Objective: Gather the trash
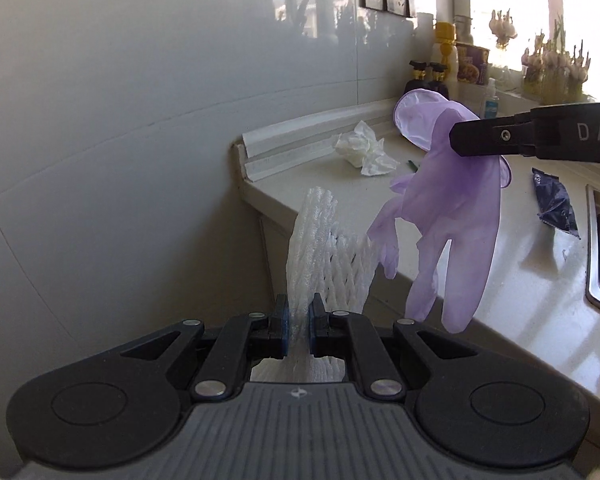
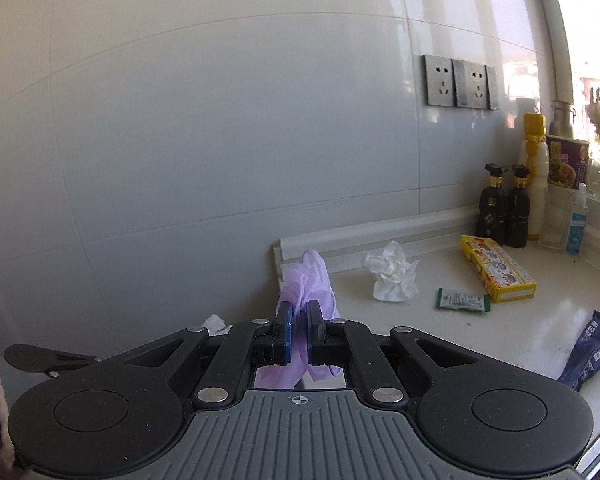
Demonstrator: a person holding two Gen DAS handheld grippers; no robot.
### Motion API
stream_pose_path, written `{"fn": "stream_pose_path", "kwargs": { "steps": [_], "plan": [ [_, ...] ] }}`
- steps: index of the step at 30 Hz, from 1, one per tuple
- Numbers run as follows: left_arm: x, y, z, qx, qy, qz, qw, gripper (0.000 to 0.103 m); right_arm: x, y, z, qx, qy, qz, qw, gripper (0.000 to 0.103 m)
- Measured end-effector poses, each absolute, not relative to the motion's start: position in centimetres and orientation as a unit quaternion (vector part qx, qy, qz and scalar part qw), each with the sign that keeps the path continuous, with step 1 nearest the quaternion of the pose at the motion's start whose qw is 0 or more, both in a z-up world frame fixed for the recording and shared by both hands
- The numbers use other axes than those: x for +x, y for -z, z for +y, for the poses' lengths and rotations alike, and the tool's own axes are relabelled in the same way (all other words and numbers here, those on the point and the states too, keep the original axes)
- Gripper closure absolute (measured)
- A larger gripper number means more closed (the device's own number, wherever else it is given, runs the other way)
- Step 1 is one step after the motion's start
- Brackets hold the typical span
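1. Left gripper (image 1: pixel 298 320) is clamped on the white foam fruit net (image 1: pixel 328 248), and the right gripper (image 2: pixel 299 330) is pinched tight on the purple glove (image 1: pixel 448 216). Both loads hang just off the left end of the counter (image 1: pixel 500 280).
2. Keep both pinches firm until you're over a bin; I can't see one.
3. Still left on the counter: crumpled tissue (image 2: pixel 392 272), green wrapper (image 2: pixel 463 300), blue wrapper (image 2: pixel 592 354), and maybe the yellow box (image 2: pixel 498 268).
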State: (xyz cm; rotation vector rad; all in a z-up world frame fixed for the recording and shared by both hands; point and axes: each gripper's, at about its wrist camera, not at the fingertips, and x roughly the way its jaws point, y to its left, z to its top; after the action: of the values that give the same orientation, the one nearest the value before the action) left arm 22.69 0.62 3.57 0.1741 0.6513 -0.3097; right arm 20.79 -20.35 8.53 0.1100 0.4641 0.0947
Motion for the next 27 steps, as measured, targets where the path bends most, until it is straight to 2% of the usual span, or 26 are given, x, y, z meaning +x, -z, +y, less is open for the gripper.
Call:
{"fn": "stream_pose_path", "kwargs": {
  "steps": [11, 27],
  "plan": [
    [23.1, 3.0, 4.0, 0.034, 0.103, 0.383, 0.917, 0.095, 22.2, 0.3, -14.5, 0.033, -0.081, 0.301, 0.950, 0.097],
    [25.1, 11.8, 6.4, 0.011, 0.074, 0.446, 0.892, 0.095, 24.7, 11.4, -13.0, 0.051, -0.082, 0.386, 0.917, 0.097]
  ]
}}
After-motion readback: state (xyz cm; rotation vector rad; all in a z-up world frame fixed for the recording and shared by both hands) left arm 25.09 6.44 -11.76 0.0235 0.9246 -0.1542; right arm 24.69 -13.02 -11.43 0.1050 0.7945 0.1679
